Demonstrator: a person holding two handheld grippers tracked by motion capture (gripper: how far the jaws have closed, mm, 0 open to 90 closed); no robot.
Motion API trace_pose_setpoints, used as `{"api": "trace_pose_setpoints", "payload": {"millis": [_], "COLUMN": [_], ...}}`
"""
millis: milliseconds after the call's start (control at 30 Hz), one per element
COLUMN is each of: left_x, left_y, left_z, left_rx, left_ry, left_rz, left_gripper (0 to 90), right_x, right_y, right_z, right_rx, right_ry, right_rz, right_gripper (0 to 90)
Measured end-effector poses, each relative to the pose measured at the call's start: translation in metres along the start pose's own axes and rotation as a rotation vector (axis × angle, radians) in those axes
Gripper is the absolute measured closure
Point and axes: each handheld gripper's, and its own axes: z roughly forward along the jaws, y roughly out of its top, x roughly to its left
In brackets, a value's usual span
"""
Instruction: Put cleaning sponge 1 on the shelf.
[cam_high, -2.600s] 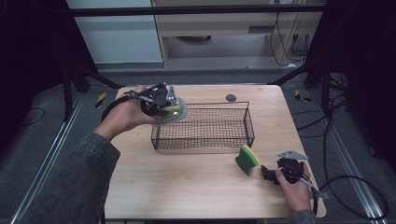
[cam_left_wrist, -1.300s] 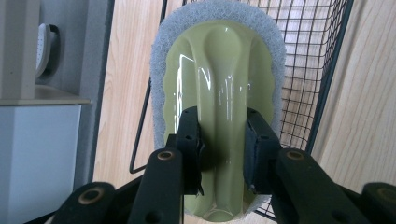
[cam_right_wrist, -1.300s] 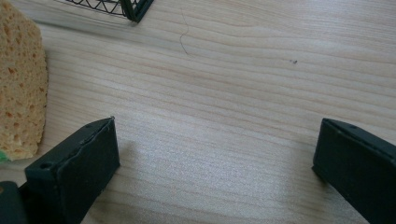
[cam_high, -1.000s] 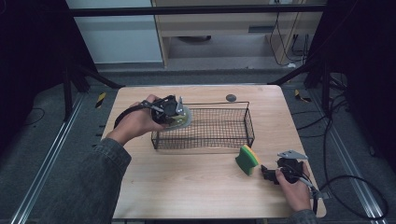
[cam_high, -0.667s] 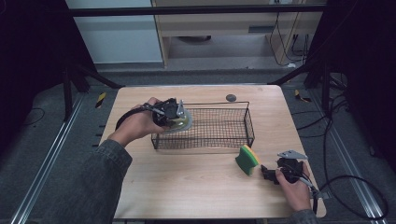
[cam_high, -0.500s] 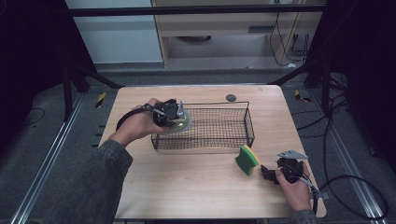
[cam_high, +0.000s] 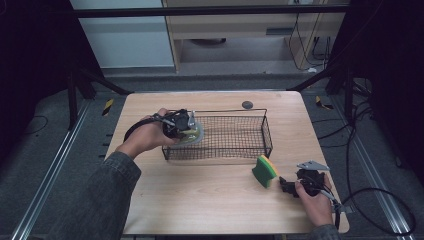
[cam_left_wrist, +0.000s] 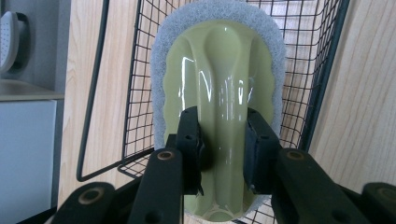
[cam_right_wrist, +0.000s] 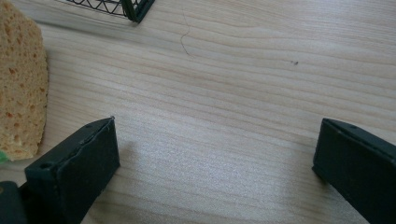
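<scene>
The scrubber (cam_left_wrist: 218, 88), clamped by its green handle in the left gripper (cam_left_wrist: 223, 154), had been lowered from above the table into the wire basket's (cam_high: 235, 155) left end, release likely next, while the right gripper (cam_right_wrist: 215, 163) rested wide beside the sponge (cam_high: 264, 170).

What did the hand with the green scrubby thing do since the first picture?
The left gripper, shut on the green scrubber, carried it down from above the table's left side and lowered it into the left end of the wire basket. It has not let go. The right gripper stayed open on the table beside the yellow-green sponge, and the basket stayed put.
</scene>
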Motion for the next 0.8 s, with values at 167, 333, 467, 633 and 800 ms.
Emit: {"api": "trace_pose_setpoints", "payload": {"millis": [167,333,467,633,800], "left_x": [-0.001,-0.004,-0.004,-0.006,-0.007], "left_y": [0.001,0.002,0.003,0.003,0.002], "left_z": [0.003,0.009,0.01,0.013,0.016], "left_rx": [0.003,0.005,0.008,0.014,0.017], "left_ry": [-0.006,-0.022,-0.026,-0.037,-0.045], "left_rz": [0.002,-0.008,0.01,0.003,-0.005], "left_gripper": [70.8,70.8,70.8,70.8,70.8], "right_x": [0.0,0.0,0.0,0.0,0.0], "right_y": [0.0,0.0,0.0,0.0,0.0], "right_z": [0.0,0.0,0.0,0.0,0.0], "right_rx": [0.0,-0.001,-0.001,-0.001,-0.001], "right_ry": [0.0,0.0,0.0,0.0,0.0], "right_rz": [0.0,-0.001,-0.001,-0.002,-0.001], "right_gripper": [0.5,0.5,0.5,0.5,0.5]}}
